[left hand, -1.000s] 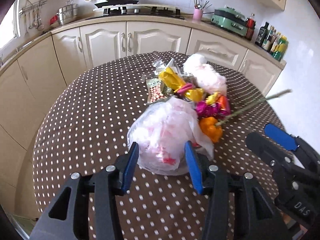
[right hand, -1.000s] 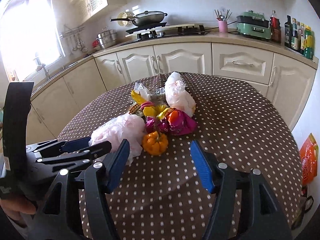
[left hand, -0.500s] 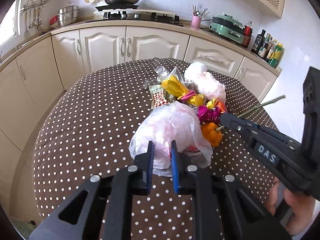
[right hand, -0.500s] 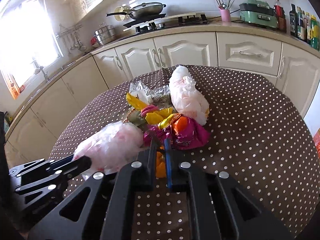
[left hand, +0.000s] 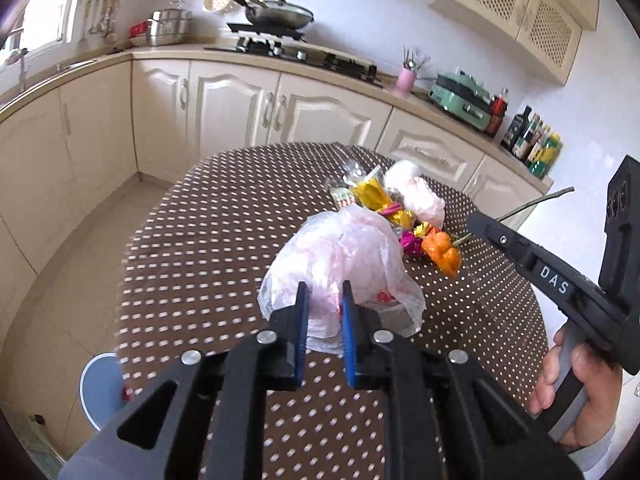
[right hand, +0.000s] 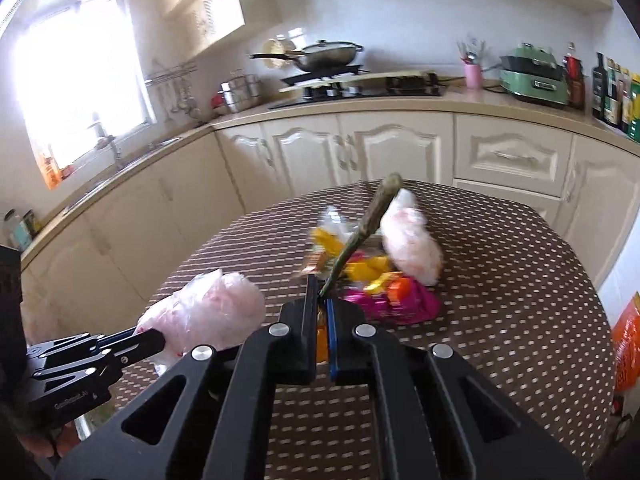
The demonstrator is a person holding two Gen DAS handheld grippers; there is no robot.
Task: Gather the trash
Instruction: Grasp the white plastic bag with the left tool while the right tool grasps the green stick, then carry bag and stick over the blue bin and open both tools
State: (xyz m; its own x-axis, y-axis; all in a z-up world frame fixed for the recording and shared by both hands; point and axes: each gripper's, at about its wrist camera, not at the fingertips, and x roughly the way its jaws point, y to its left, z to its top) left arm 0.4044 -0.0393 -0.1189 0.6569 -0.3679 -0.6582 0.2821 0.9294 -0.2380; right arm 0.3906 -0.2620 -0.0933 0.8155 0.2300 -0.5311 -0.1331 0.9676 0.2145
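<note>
My left gripper (left hand: 323, 304) is shut on a crumpled pink-white plastic bag (left hand: 344, 256) and holds it above the brown dotted table (left hand: 200, 248). My right gripper (right hand: 322, 312) is shut on an orange flower (left hand: 442, 250) with a long green stem (right hand: 360, 236), lifted off the table. The bag also shows in the right wrist view (right hand: 208, 312). Left on the table are a second pink-white bag (right hand: 412, 240), yellow wrappers (left hand: 374, 196) and a magenta wrapper (right hand: 396, 304).
A pale blue bin (left hand: 100, 388) stands on the floor left of the table. Cream kitchen cabinets (left hand: 240, 104) run behind, with a stove and pan (left hand: 280, 16). An orange bag (right hand: 626, 344) hangs at the table's right.
Both grippers went from open to shut, the left on the plastic bag, the right on the orange flower. Both have since lifted their loads and pulled back from the pile.
</note>
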